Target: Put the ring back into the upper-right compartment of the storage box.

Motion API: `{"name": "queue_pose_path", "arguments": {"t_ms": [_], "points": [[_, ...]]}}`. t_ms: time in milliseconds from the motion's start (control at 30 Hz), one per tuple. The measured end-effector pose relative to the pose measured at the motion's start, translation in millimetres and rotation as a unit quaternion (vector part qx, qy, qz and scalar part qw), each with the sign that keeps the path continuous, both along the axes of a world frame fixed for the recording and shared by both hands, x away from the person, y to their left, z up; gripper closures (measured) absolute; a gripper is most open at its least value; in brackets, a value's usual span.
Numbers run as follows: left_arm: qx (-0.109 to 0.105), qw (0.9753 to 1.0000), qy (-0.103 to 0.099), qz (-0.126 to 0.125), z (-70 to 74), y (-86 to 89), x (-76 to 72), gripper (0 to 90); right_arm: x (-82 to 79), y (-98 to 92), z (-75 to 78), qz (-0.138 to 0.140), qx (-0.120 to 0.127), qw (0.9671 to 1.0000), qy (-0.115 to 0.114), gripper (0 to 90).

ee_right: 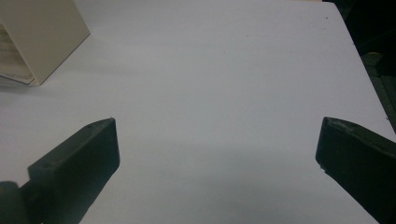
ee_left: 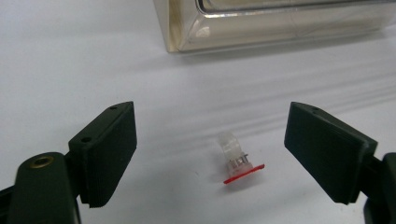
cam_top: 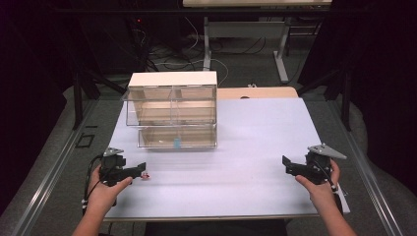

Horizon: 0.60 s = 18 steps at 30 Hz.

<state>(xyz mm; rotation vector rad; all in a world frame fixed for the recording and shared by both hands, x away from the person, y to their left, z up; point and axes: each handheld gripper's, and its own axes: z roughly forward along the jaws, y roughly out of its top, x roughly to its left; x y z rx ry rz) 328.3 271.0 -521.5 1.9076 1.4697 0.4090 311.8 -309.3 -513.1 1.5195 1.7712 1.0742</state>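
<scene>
**Both grippers open, one tiny clip between your left jaws**

Fingers of your left gripper are spread wide, holding nothing. Your right gripper is spread wide too, over bare table.

You have one big white table. On it stands one clear drawer box with a white top, and one small blue thing sits in its bottom drawer. You hold two grippers, one in each hand. One tiny clear clip with a red edge lies on the table between your left jaws, touching neither.
</scene>
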Motion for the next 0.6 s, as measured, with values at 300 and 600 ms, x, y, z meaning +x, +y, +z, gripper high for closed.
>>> {"name": "queue_pose_path", "arguments": {"t_ms": [300, 600], "points": [[-0.002, 0.9992, 0.039, -0.006, -6.2, -4.3, 2.5, 23.7, 0.8, 0.0, -1.4, 0.001, 0.001, 1.0000, 0.002, 0.0], [-0.018, 0.9976, 0.066, 0.000, -9.9, -7.7, 7.4, 30.8, 1.0, 0.7, -1.8, 0.002, 0.002, 1.0000, 0.004, 0.0]]}}
